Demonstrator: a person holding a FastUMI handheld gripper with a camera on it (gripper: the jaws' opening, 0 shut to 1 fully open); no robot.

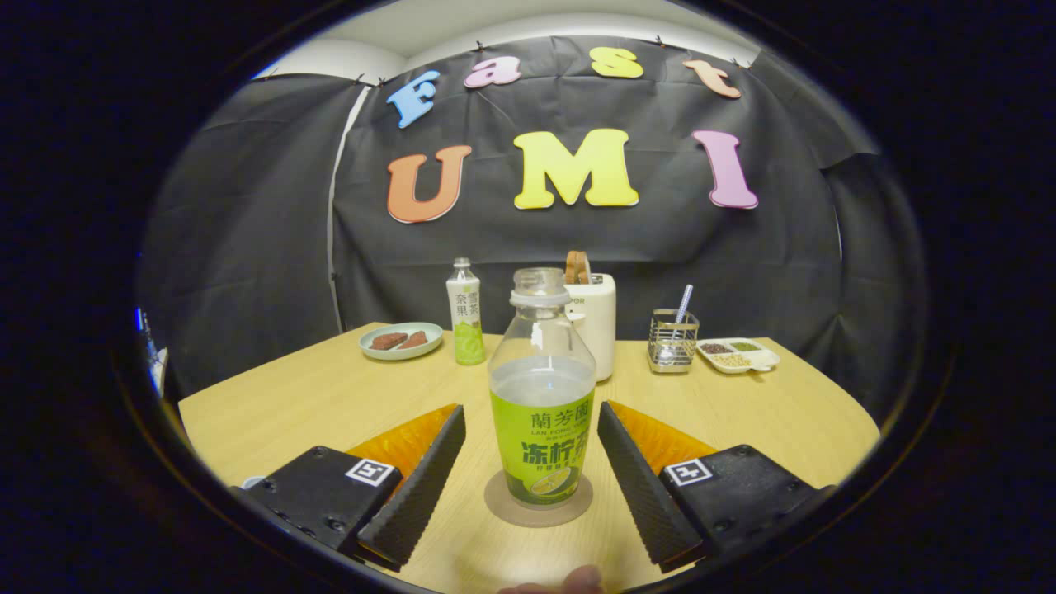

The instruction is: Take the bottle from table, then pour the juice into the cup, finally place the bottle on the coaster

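The bottle (542,396) stands uncapped on the coaster (538,501), between the fingers at twelve o'clock. The gripper (532,470) is released, apparently clear of it. A sideways brush while backing away could tip it.

Soft, even light falls from above, leaving the wooden table (330,404) bright and the cloth wall dim. The bottle (542,388) at centre frame is sharp, with small glints on its clear neck and a faint shadow at its base. Fisheye bending curves the table's edges toward the lower left and right, and the spread-apart fingers (412,487) at the bottom look slightly soft.
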